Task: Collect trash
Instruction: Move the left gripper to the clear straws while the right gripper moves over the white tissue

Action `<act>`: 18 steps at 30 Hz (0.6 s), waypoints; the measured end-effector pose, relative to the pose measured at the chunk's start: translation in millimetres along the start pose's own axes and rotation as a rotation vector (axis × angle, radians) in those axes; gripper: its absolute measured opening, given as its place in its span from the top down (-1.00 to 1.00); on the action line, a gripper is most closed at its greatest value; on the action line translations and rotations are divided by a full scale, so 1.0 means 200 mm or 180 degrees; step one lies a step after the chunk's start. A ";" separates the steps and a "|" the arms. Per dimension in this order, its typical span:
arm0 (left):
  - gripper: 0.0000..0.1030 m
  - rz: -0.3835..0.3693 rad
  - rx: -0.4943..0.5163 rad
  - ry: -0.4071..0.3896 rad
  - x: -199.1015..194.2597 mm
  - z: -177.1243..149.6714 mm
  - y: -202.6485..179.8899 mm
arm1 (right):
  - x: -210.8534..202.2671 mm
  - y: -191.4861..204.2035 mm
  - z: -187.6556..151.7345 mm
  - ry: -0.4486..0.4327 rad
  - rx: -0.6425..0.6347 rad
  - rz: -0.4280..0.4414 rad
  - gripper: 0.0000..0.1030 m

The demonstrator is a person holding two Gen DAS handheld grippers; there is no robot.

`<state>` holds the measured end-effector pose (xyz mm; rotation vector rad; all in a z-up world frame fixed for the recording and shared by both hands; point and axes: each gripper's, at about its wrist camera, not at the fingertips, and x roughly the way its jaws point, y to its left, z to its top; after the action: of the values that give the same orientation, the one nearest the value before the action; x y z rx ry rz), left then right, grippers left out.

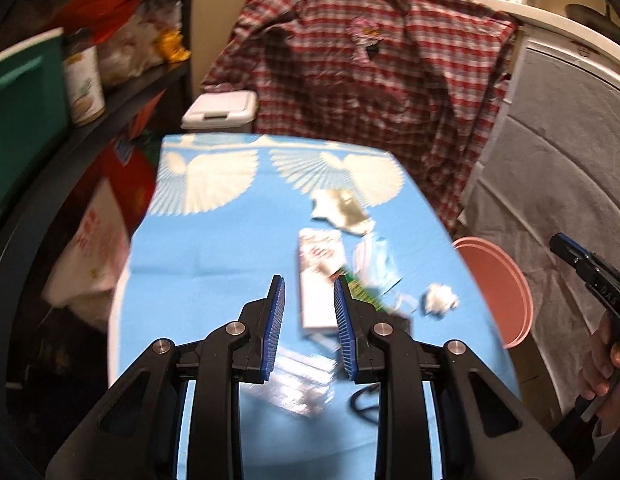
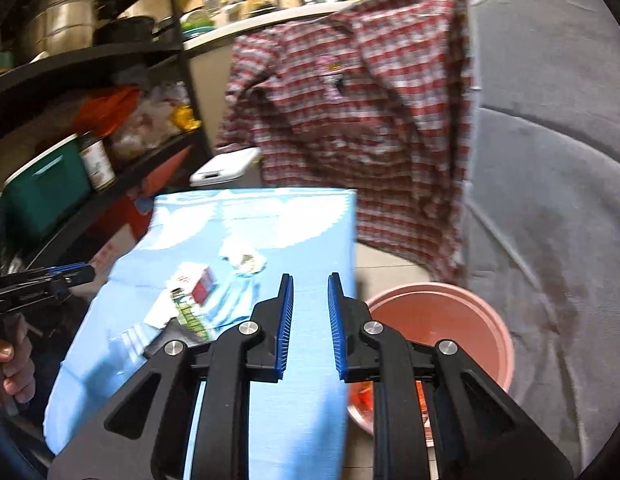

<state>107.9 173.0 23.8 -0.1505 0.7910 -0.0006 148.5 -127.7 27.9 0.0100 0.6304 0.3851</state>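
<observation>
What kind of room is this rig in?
Likely a home kitchen or pantry corner: stacked metal pots on dark shelving, a red plaid shirt hung over a counter, and a small table under a blue patterned cloth.

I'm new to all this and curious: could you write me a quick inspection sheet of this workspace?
Surface: blue patterned tablecloth.
Job's things: white carton, silver wrapper, face mask, crumpled tissue, clear plastic packaging; pink bucket beside the table, something orange-red inside.
Clutter: nothing seen beyond the trash.
Grippers: left gripper and right gripper both open, empty.
Cables: black cord.
Surroundings: plaid shirt, shelves, white lidded bin.
</observation>
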 end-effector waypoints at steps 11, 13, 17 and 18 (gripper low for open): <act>0.50 0.0080 -0.0138 0.0294 0.04 -0.15 0.18 | 0.20 0.31 -0.10 0.0326 -0.0317 0.0295 0.64; 0.50 0.0066 -0.0168 0.0344 0.06 -0.17 0.19 | 0.24 0.29 -0.10 0.0407 -0.0241 0.0264 0.61; 0.16 0.0098 -0.0271 0.0460 0.11 -0.20 0.25 | 0.36 0.24 -0.12 0.0592 -0.0123 0.0148 0.49; 0.12 0.0096 -0.0305 0.0504 0.12 -0.20 0.27 | 0.38 0.23 -0.13 0.0615 -0.0128 0.0119 0.44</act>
<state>93.5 219.4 -29.2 -0.2315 0.9518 0.0546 174.0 -61.0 -31.0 -0.0545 0.8139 0.4379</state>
